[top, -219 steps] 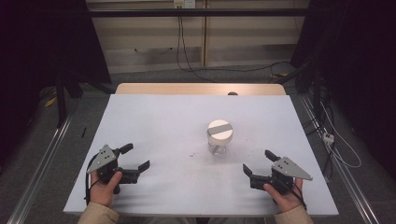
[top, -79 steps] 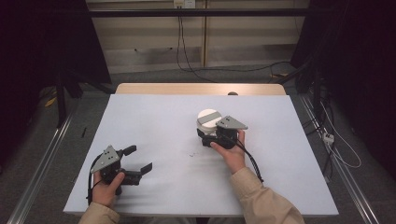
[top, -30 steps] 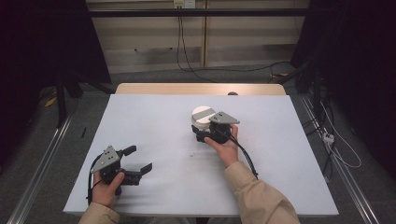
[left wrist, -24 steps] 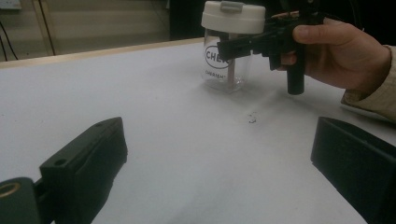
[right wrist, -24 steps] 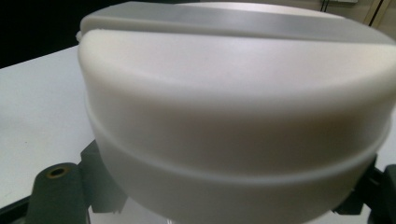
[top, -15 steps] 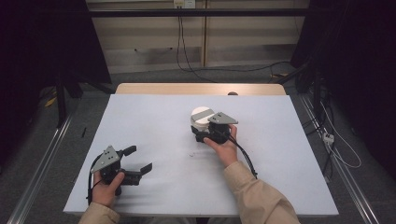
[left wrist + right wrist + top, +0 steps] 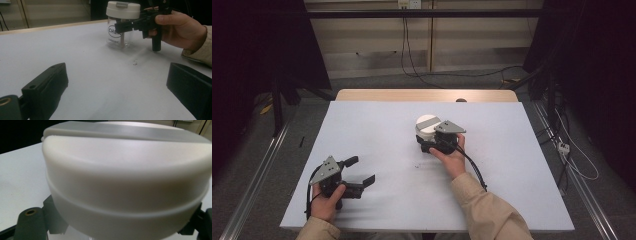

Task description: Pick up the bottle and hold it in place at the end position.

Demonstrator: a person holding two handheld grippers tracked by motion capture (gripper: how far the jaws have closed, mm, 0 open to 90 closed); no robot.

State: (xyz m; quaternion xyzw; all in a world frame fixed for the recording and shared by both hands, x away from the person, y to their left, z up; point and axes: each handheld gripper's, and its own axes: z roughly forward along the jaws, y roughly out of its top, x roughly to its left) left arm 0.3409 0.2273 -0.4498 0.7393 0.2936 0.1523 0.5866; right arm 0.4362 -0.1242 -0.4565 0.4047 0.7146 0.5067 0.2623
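A clear jar point(image 7: 119, 35) with a white lid point(image 7: 427, 121) stands a little right of the table's middle. My right gripper point(image 7: 424, 143) is shut on the jar's body just under the lid, one black jaw on each side. The jar point(image 7: 125, 177) looms very close in the right gripper view, with my right gripper point(image 7: 120, 232) reaching around it from below. From the left gripper view, the right gripper point(image 7: 125, 25) and its hand sit at the jar's right. My left gripper point(image 7: 362, 170) rests open near the front left edge; between its jaws, the left gripper point(image 7: 117, 87) holds nothing.
The white table top point(image 7: 377, 125) has a wooden strip point(image 7: 412, 95) along its far edge. A tiny red speck point(image 7: 135, 63) lies on the table in front of the jar. Cables point(image 7: 572, 160) trail on the floor at the right.
My right gripper came from the front right, closed on the jar and shifted it left and farther back. Over the last second it has hardly moved. The left gripper stayed put.
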